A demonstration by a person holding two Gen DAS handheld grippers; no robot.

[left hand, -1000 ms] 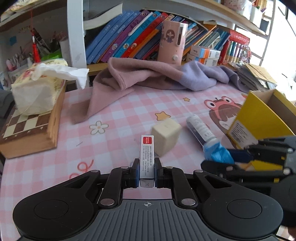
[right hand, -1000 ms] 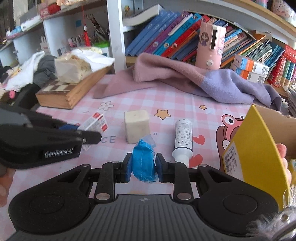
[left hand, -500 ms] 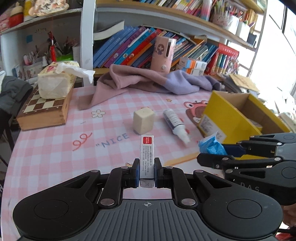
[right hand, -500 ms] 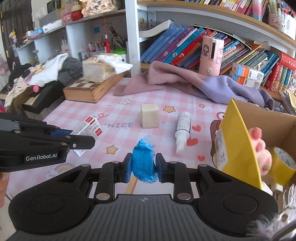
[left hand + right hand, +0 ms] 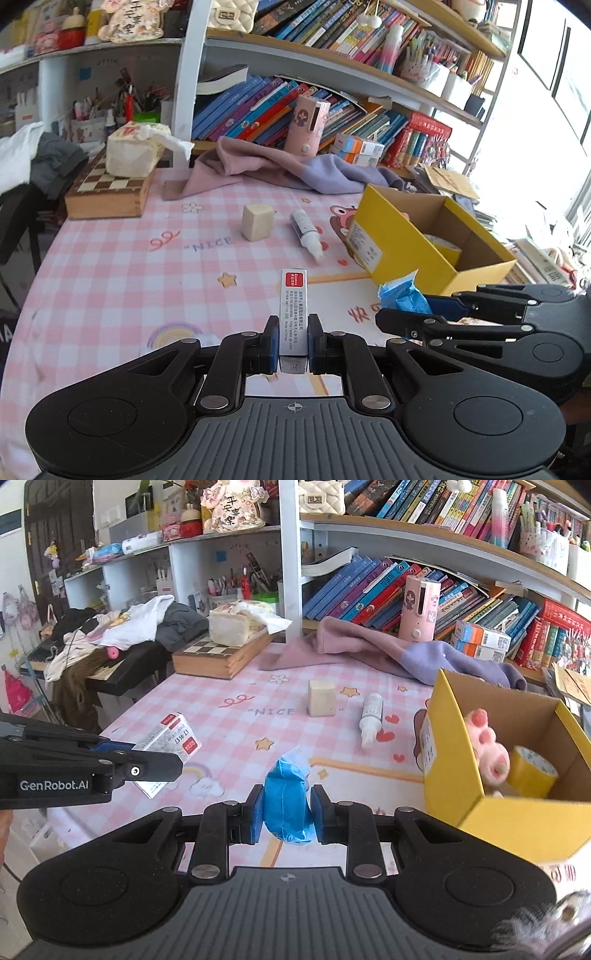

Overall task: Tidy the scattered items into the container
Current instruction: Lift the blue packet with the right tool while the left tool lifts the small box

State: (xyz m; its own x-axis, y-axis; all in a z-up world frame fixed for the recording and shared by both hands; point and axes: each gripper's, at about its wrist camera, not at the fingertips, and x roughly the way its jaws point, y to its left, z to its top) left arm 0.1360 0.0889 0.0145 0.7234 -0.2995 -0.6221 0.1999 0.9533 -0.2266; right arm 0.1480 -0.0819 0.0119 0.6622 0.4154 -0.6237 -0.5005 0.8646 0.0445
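Observation:
My left gripper (image 5: 291,345) is shut on a small white box with a red label (image 5: 293,314), held above the pink checked table; the box also shows in the right wrist view (image 5: 168,742). My right gripper (image 5: 287,812) is shut on a crumpled blue packet (image 5: 288,801), also seen in the left wrist view (image 5: 402,295). The open yellow cardboard box (image 5: 454,771) stands to the right and holds a pink plush toy (image 5: 487,746) and a yellow tape roll (image 5: 532,768). A beige cube (image 5: 257,222) and a white bottle (image 5: 306,232) lie on the table.
A pink and purple cloth (image 5: 280,170) lies at the table's back edge below bookshelves. A chessboard box (image 5: 107,192) with a tissue pack (image 5: 133,151) sits at the back left. A pink device (image 5: 306,123) stands by the books.
Both grippers have risen and pulled back from the table with their items. More of the table and the inside of the yellow box now show.

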